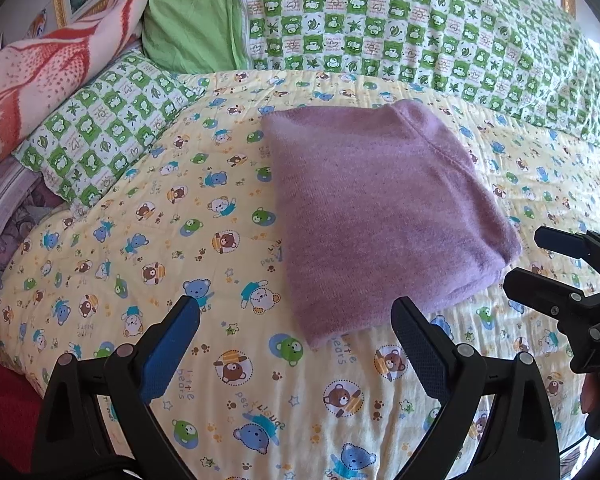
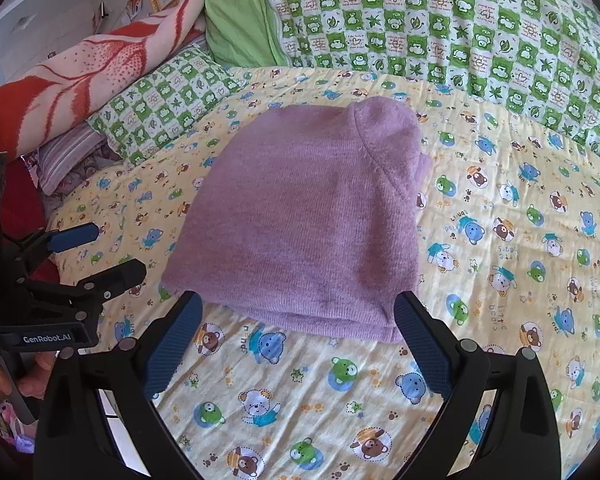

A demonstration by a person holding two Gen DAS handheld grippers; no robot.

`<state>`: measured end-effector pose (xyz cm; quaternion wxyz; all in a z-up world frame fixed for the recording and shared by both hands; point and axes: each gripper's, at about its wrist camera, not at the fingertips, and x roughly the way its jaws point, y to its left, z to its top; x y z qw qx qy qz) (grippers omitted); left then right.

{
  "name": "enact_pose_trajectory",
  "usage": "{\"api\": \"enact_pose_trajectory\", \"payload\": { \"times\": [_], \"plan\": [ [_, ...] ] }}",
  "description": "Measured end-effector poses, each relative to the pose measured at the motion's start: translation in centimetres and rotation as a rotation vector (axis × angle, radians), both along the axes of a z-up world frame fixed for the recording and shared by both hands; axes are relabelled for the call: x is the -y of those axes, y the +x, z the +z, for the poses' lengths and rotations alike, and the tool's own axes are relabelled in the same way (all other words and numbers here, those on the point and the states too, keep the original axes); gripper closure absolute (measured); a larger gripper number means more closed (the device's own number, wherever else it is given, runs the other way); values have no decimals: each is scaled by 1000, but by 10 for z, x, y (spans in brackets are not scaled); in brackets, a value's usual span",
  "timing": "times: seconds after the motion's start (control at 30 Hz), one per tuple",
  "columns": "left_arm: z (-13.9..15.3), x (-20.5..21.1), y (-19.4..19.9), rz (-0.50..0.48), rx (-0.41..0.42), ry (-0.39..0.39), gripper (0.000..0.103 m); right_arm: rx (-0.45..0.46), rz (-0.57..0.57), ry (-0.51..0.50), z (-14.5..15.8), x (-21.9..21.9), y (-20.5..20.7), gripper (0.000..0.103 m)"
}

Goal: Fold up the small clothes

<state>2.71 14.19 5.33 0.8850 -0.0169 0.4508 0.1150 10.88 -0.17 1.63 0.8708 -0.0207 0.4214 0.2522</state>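
Left gripper [image 1: 296,316] and right gripper [image 2: 298,312] hover low over a bear-print quilt [image 2: 500,264], each with its blue-padded fingers [image 2: 172,340] spread wide and holding nothing. Just beyond the tips lies a purple knit garment [image 2: 300,220], folded into a thick rectangle flat on the quilt; the right gripper faces its near folded edge, while the left sits off its near left corner. Behind the garment, a green checked blanket [image 2: 460,20] runs across the bed, with a matching pillow [image 1: 100,132] and a red-and-cream blanket [image 1: 48,68] at far left.
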Motion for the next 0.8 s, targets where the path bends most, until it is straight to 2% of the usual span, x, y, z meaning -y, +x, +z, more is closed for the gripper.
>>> {"api": "enact_pose_trajectory", "payload": {
  "times": [0.4,0.8],
  "plan": [
    [9,-2,9,5,28,28,6,17,-22,19,7,-2,8,6],
    [14,-15,19,43,27,11,6,18,-43,32,10,1,19,6]
  ]
}}
